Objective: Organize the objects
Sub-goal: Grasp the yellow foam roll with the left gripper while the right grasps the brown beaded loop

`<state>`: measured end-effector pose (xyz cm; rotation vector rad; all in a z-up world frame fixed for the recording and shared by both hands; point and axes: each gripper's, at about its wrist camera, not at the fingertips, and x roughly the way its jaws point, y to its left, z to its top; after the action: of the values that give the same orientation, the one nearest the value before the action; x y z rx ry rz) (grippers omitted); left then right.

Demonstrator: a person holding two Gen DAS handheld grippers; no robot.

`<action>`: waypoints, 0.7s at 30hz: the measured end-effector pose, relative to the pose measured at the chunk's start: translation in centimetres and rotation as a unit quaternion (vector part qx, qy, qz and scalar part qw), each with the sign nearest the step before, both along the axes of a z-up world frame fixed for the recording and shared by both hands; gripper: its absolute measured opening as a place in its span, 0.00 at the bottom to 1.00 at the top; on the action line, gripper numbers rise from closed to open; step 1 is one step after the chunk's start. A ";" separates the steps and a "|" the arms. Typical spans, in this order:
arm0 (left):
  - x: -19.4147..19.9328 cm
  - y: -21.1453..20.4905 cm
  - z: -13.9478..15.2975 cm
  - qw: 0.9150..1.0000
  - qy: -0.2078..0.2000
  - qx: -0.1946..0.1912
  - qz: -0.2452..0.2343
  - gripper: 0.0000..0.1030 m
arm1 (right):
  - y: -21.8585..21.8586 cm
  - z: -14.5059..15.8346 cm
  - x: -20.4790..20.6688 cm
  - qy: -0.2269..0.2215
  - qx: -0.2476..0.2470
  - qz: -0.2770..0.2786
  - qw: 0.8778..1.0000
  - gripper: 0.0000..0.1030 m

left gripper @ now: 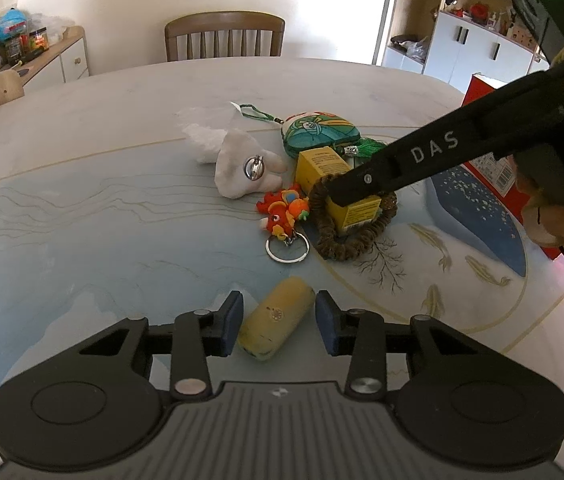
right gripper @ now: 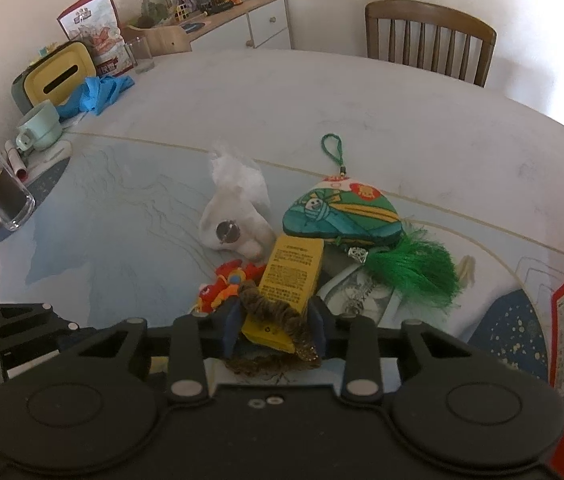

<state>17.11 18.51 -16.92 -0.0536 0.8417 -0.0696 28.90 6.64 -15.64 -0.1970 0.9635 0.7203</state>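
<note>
Carefully, I'm pinching the yellow tube (left gripper: 276, 323) with my left gripper (left gripper: 277, 322) and clamping the yellow box (right gripper: 288, 280) with my right gripper (right gripper: 274, 330), lifting each straight up.

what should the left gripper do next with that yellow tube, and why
Probably lift it slightly. The left gripper has its pads against the sides of the yellow tube, which lies on the table apart from the pile, so nothing blocks a straight rise.

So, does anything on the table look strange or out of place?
Yes. The brown fuzzy loop lies around the small yellow box, tangled with it. The right gripper is closed on both box and loop together, so lifting one would likely drag the other.
</note>
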 end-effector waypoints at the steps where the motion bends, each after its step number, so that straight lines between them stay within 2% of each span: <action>1: 0.0 0.0 0.0 1.000 0.000 0.000 0.000 0.38 | 0.0 0.1 -0.1 -0.002 0.000 0.001 1.000 0.35; 4: -0.1 0.0 0.0 1.000 0.000 0.000 0.000 0.38 | 0.1 0.2 -0.3 -0.005 -0.004 0.007 1.000 0.35; 11: -0.3 0.0 -0.2 1.000 -0.002 0.003 0.000 0.38 | 0.3 0.3 -1.2 -0.030 -0.024 0.024 0.999 0.12; 16: -0.3 -0.1 -0.1 1.000 -0.002 0.005 -0.001 0.37 | 0.1 0.6 -2.0 -0.036 -0.027 0.031 0.998 0.09; 21: -0.3 -0.1 0.0 1.000 -0.001 0.008 0.000 0.33 | -0.6 1.4 -2.8 -0.027 -0.007 0.029 0.999 0.08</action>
<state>16.85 18.37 -16.96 -0.0395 0.8402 -0.0625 26.07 6.03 -14.23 -0.2560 0.9139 0.7579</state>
